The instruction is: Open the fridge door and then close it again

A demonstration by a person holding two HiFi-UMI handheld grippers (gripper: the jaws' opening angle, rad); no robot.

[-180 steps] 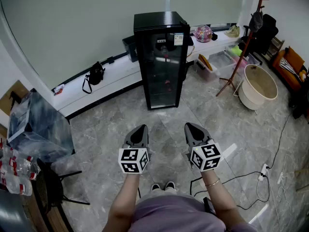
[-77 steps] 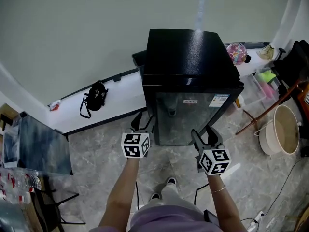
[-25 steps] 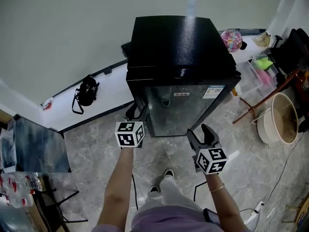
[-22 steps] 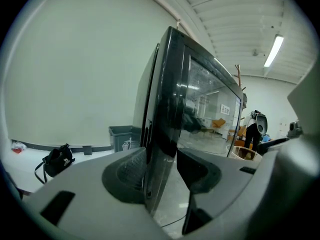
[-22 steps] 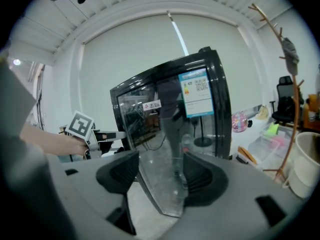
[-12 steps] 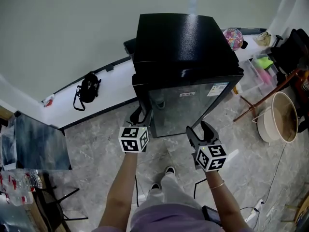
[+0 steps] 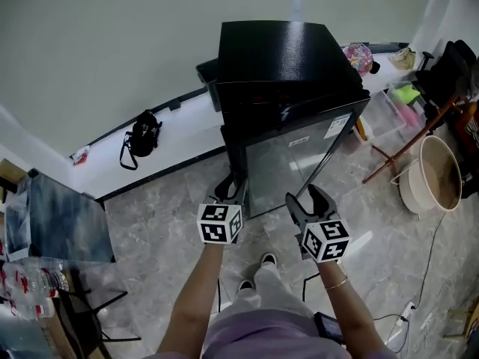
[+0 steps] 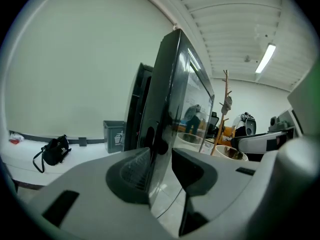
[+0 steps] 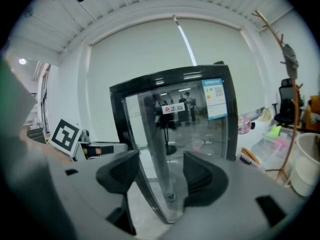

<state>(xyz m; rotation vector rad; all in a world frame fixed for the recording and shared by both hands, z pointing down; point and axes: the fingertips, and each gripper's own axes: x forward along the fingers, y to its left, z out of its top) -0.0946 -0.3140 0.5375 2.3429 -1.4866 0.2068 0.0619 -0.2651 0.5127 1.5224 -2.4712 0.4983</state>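
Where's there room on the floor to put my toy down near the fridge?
Bare floor lies left of the fridge, between the white ledge and the blue-grey cover. The fridge's top is bare too. Right is crowded: tub, coat stand, boxes.

Print on the label (image 9: 214, 100) above the right claw (image 9: 160, 176) is too small to read; the claw covers the lower right of the door (image 9: 190, 129).

Black fridge (image 7: 284, 58) (dark door (image 7: 292, 163)), grey floor (image 7: 150, 223) — marbled
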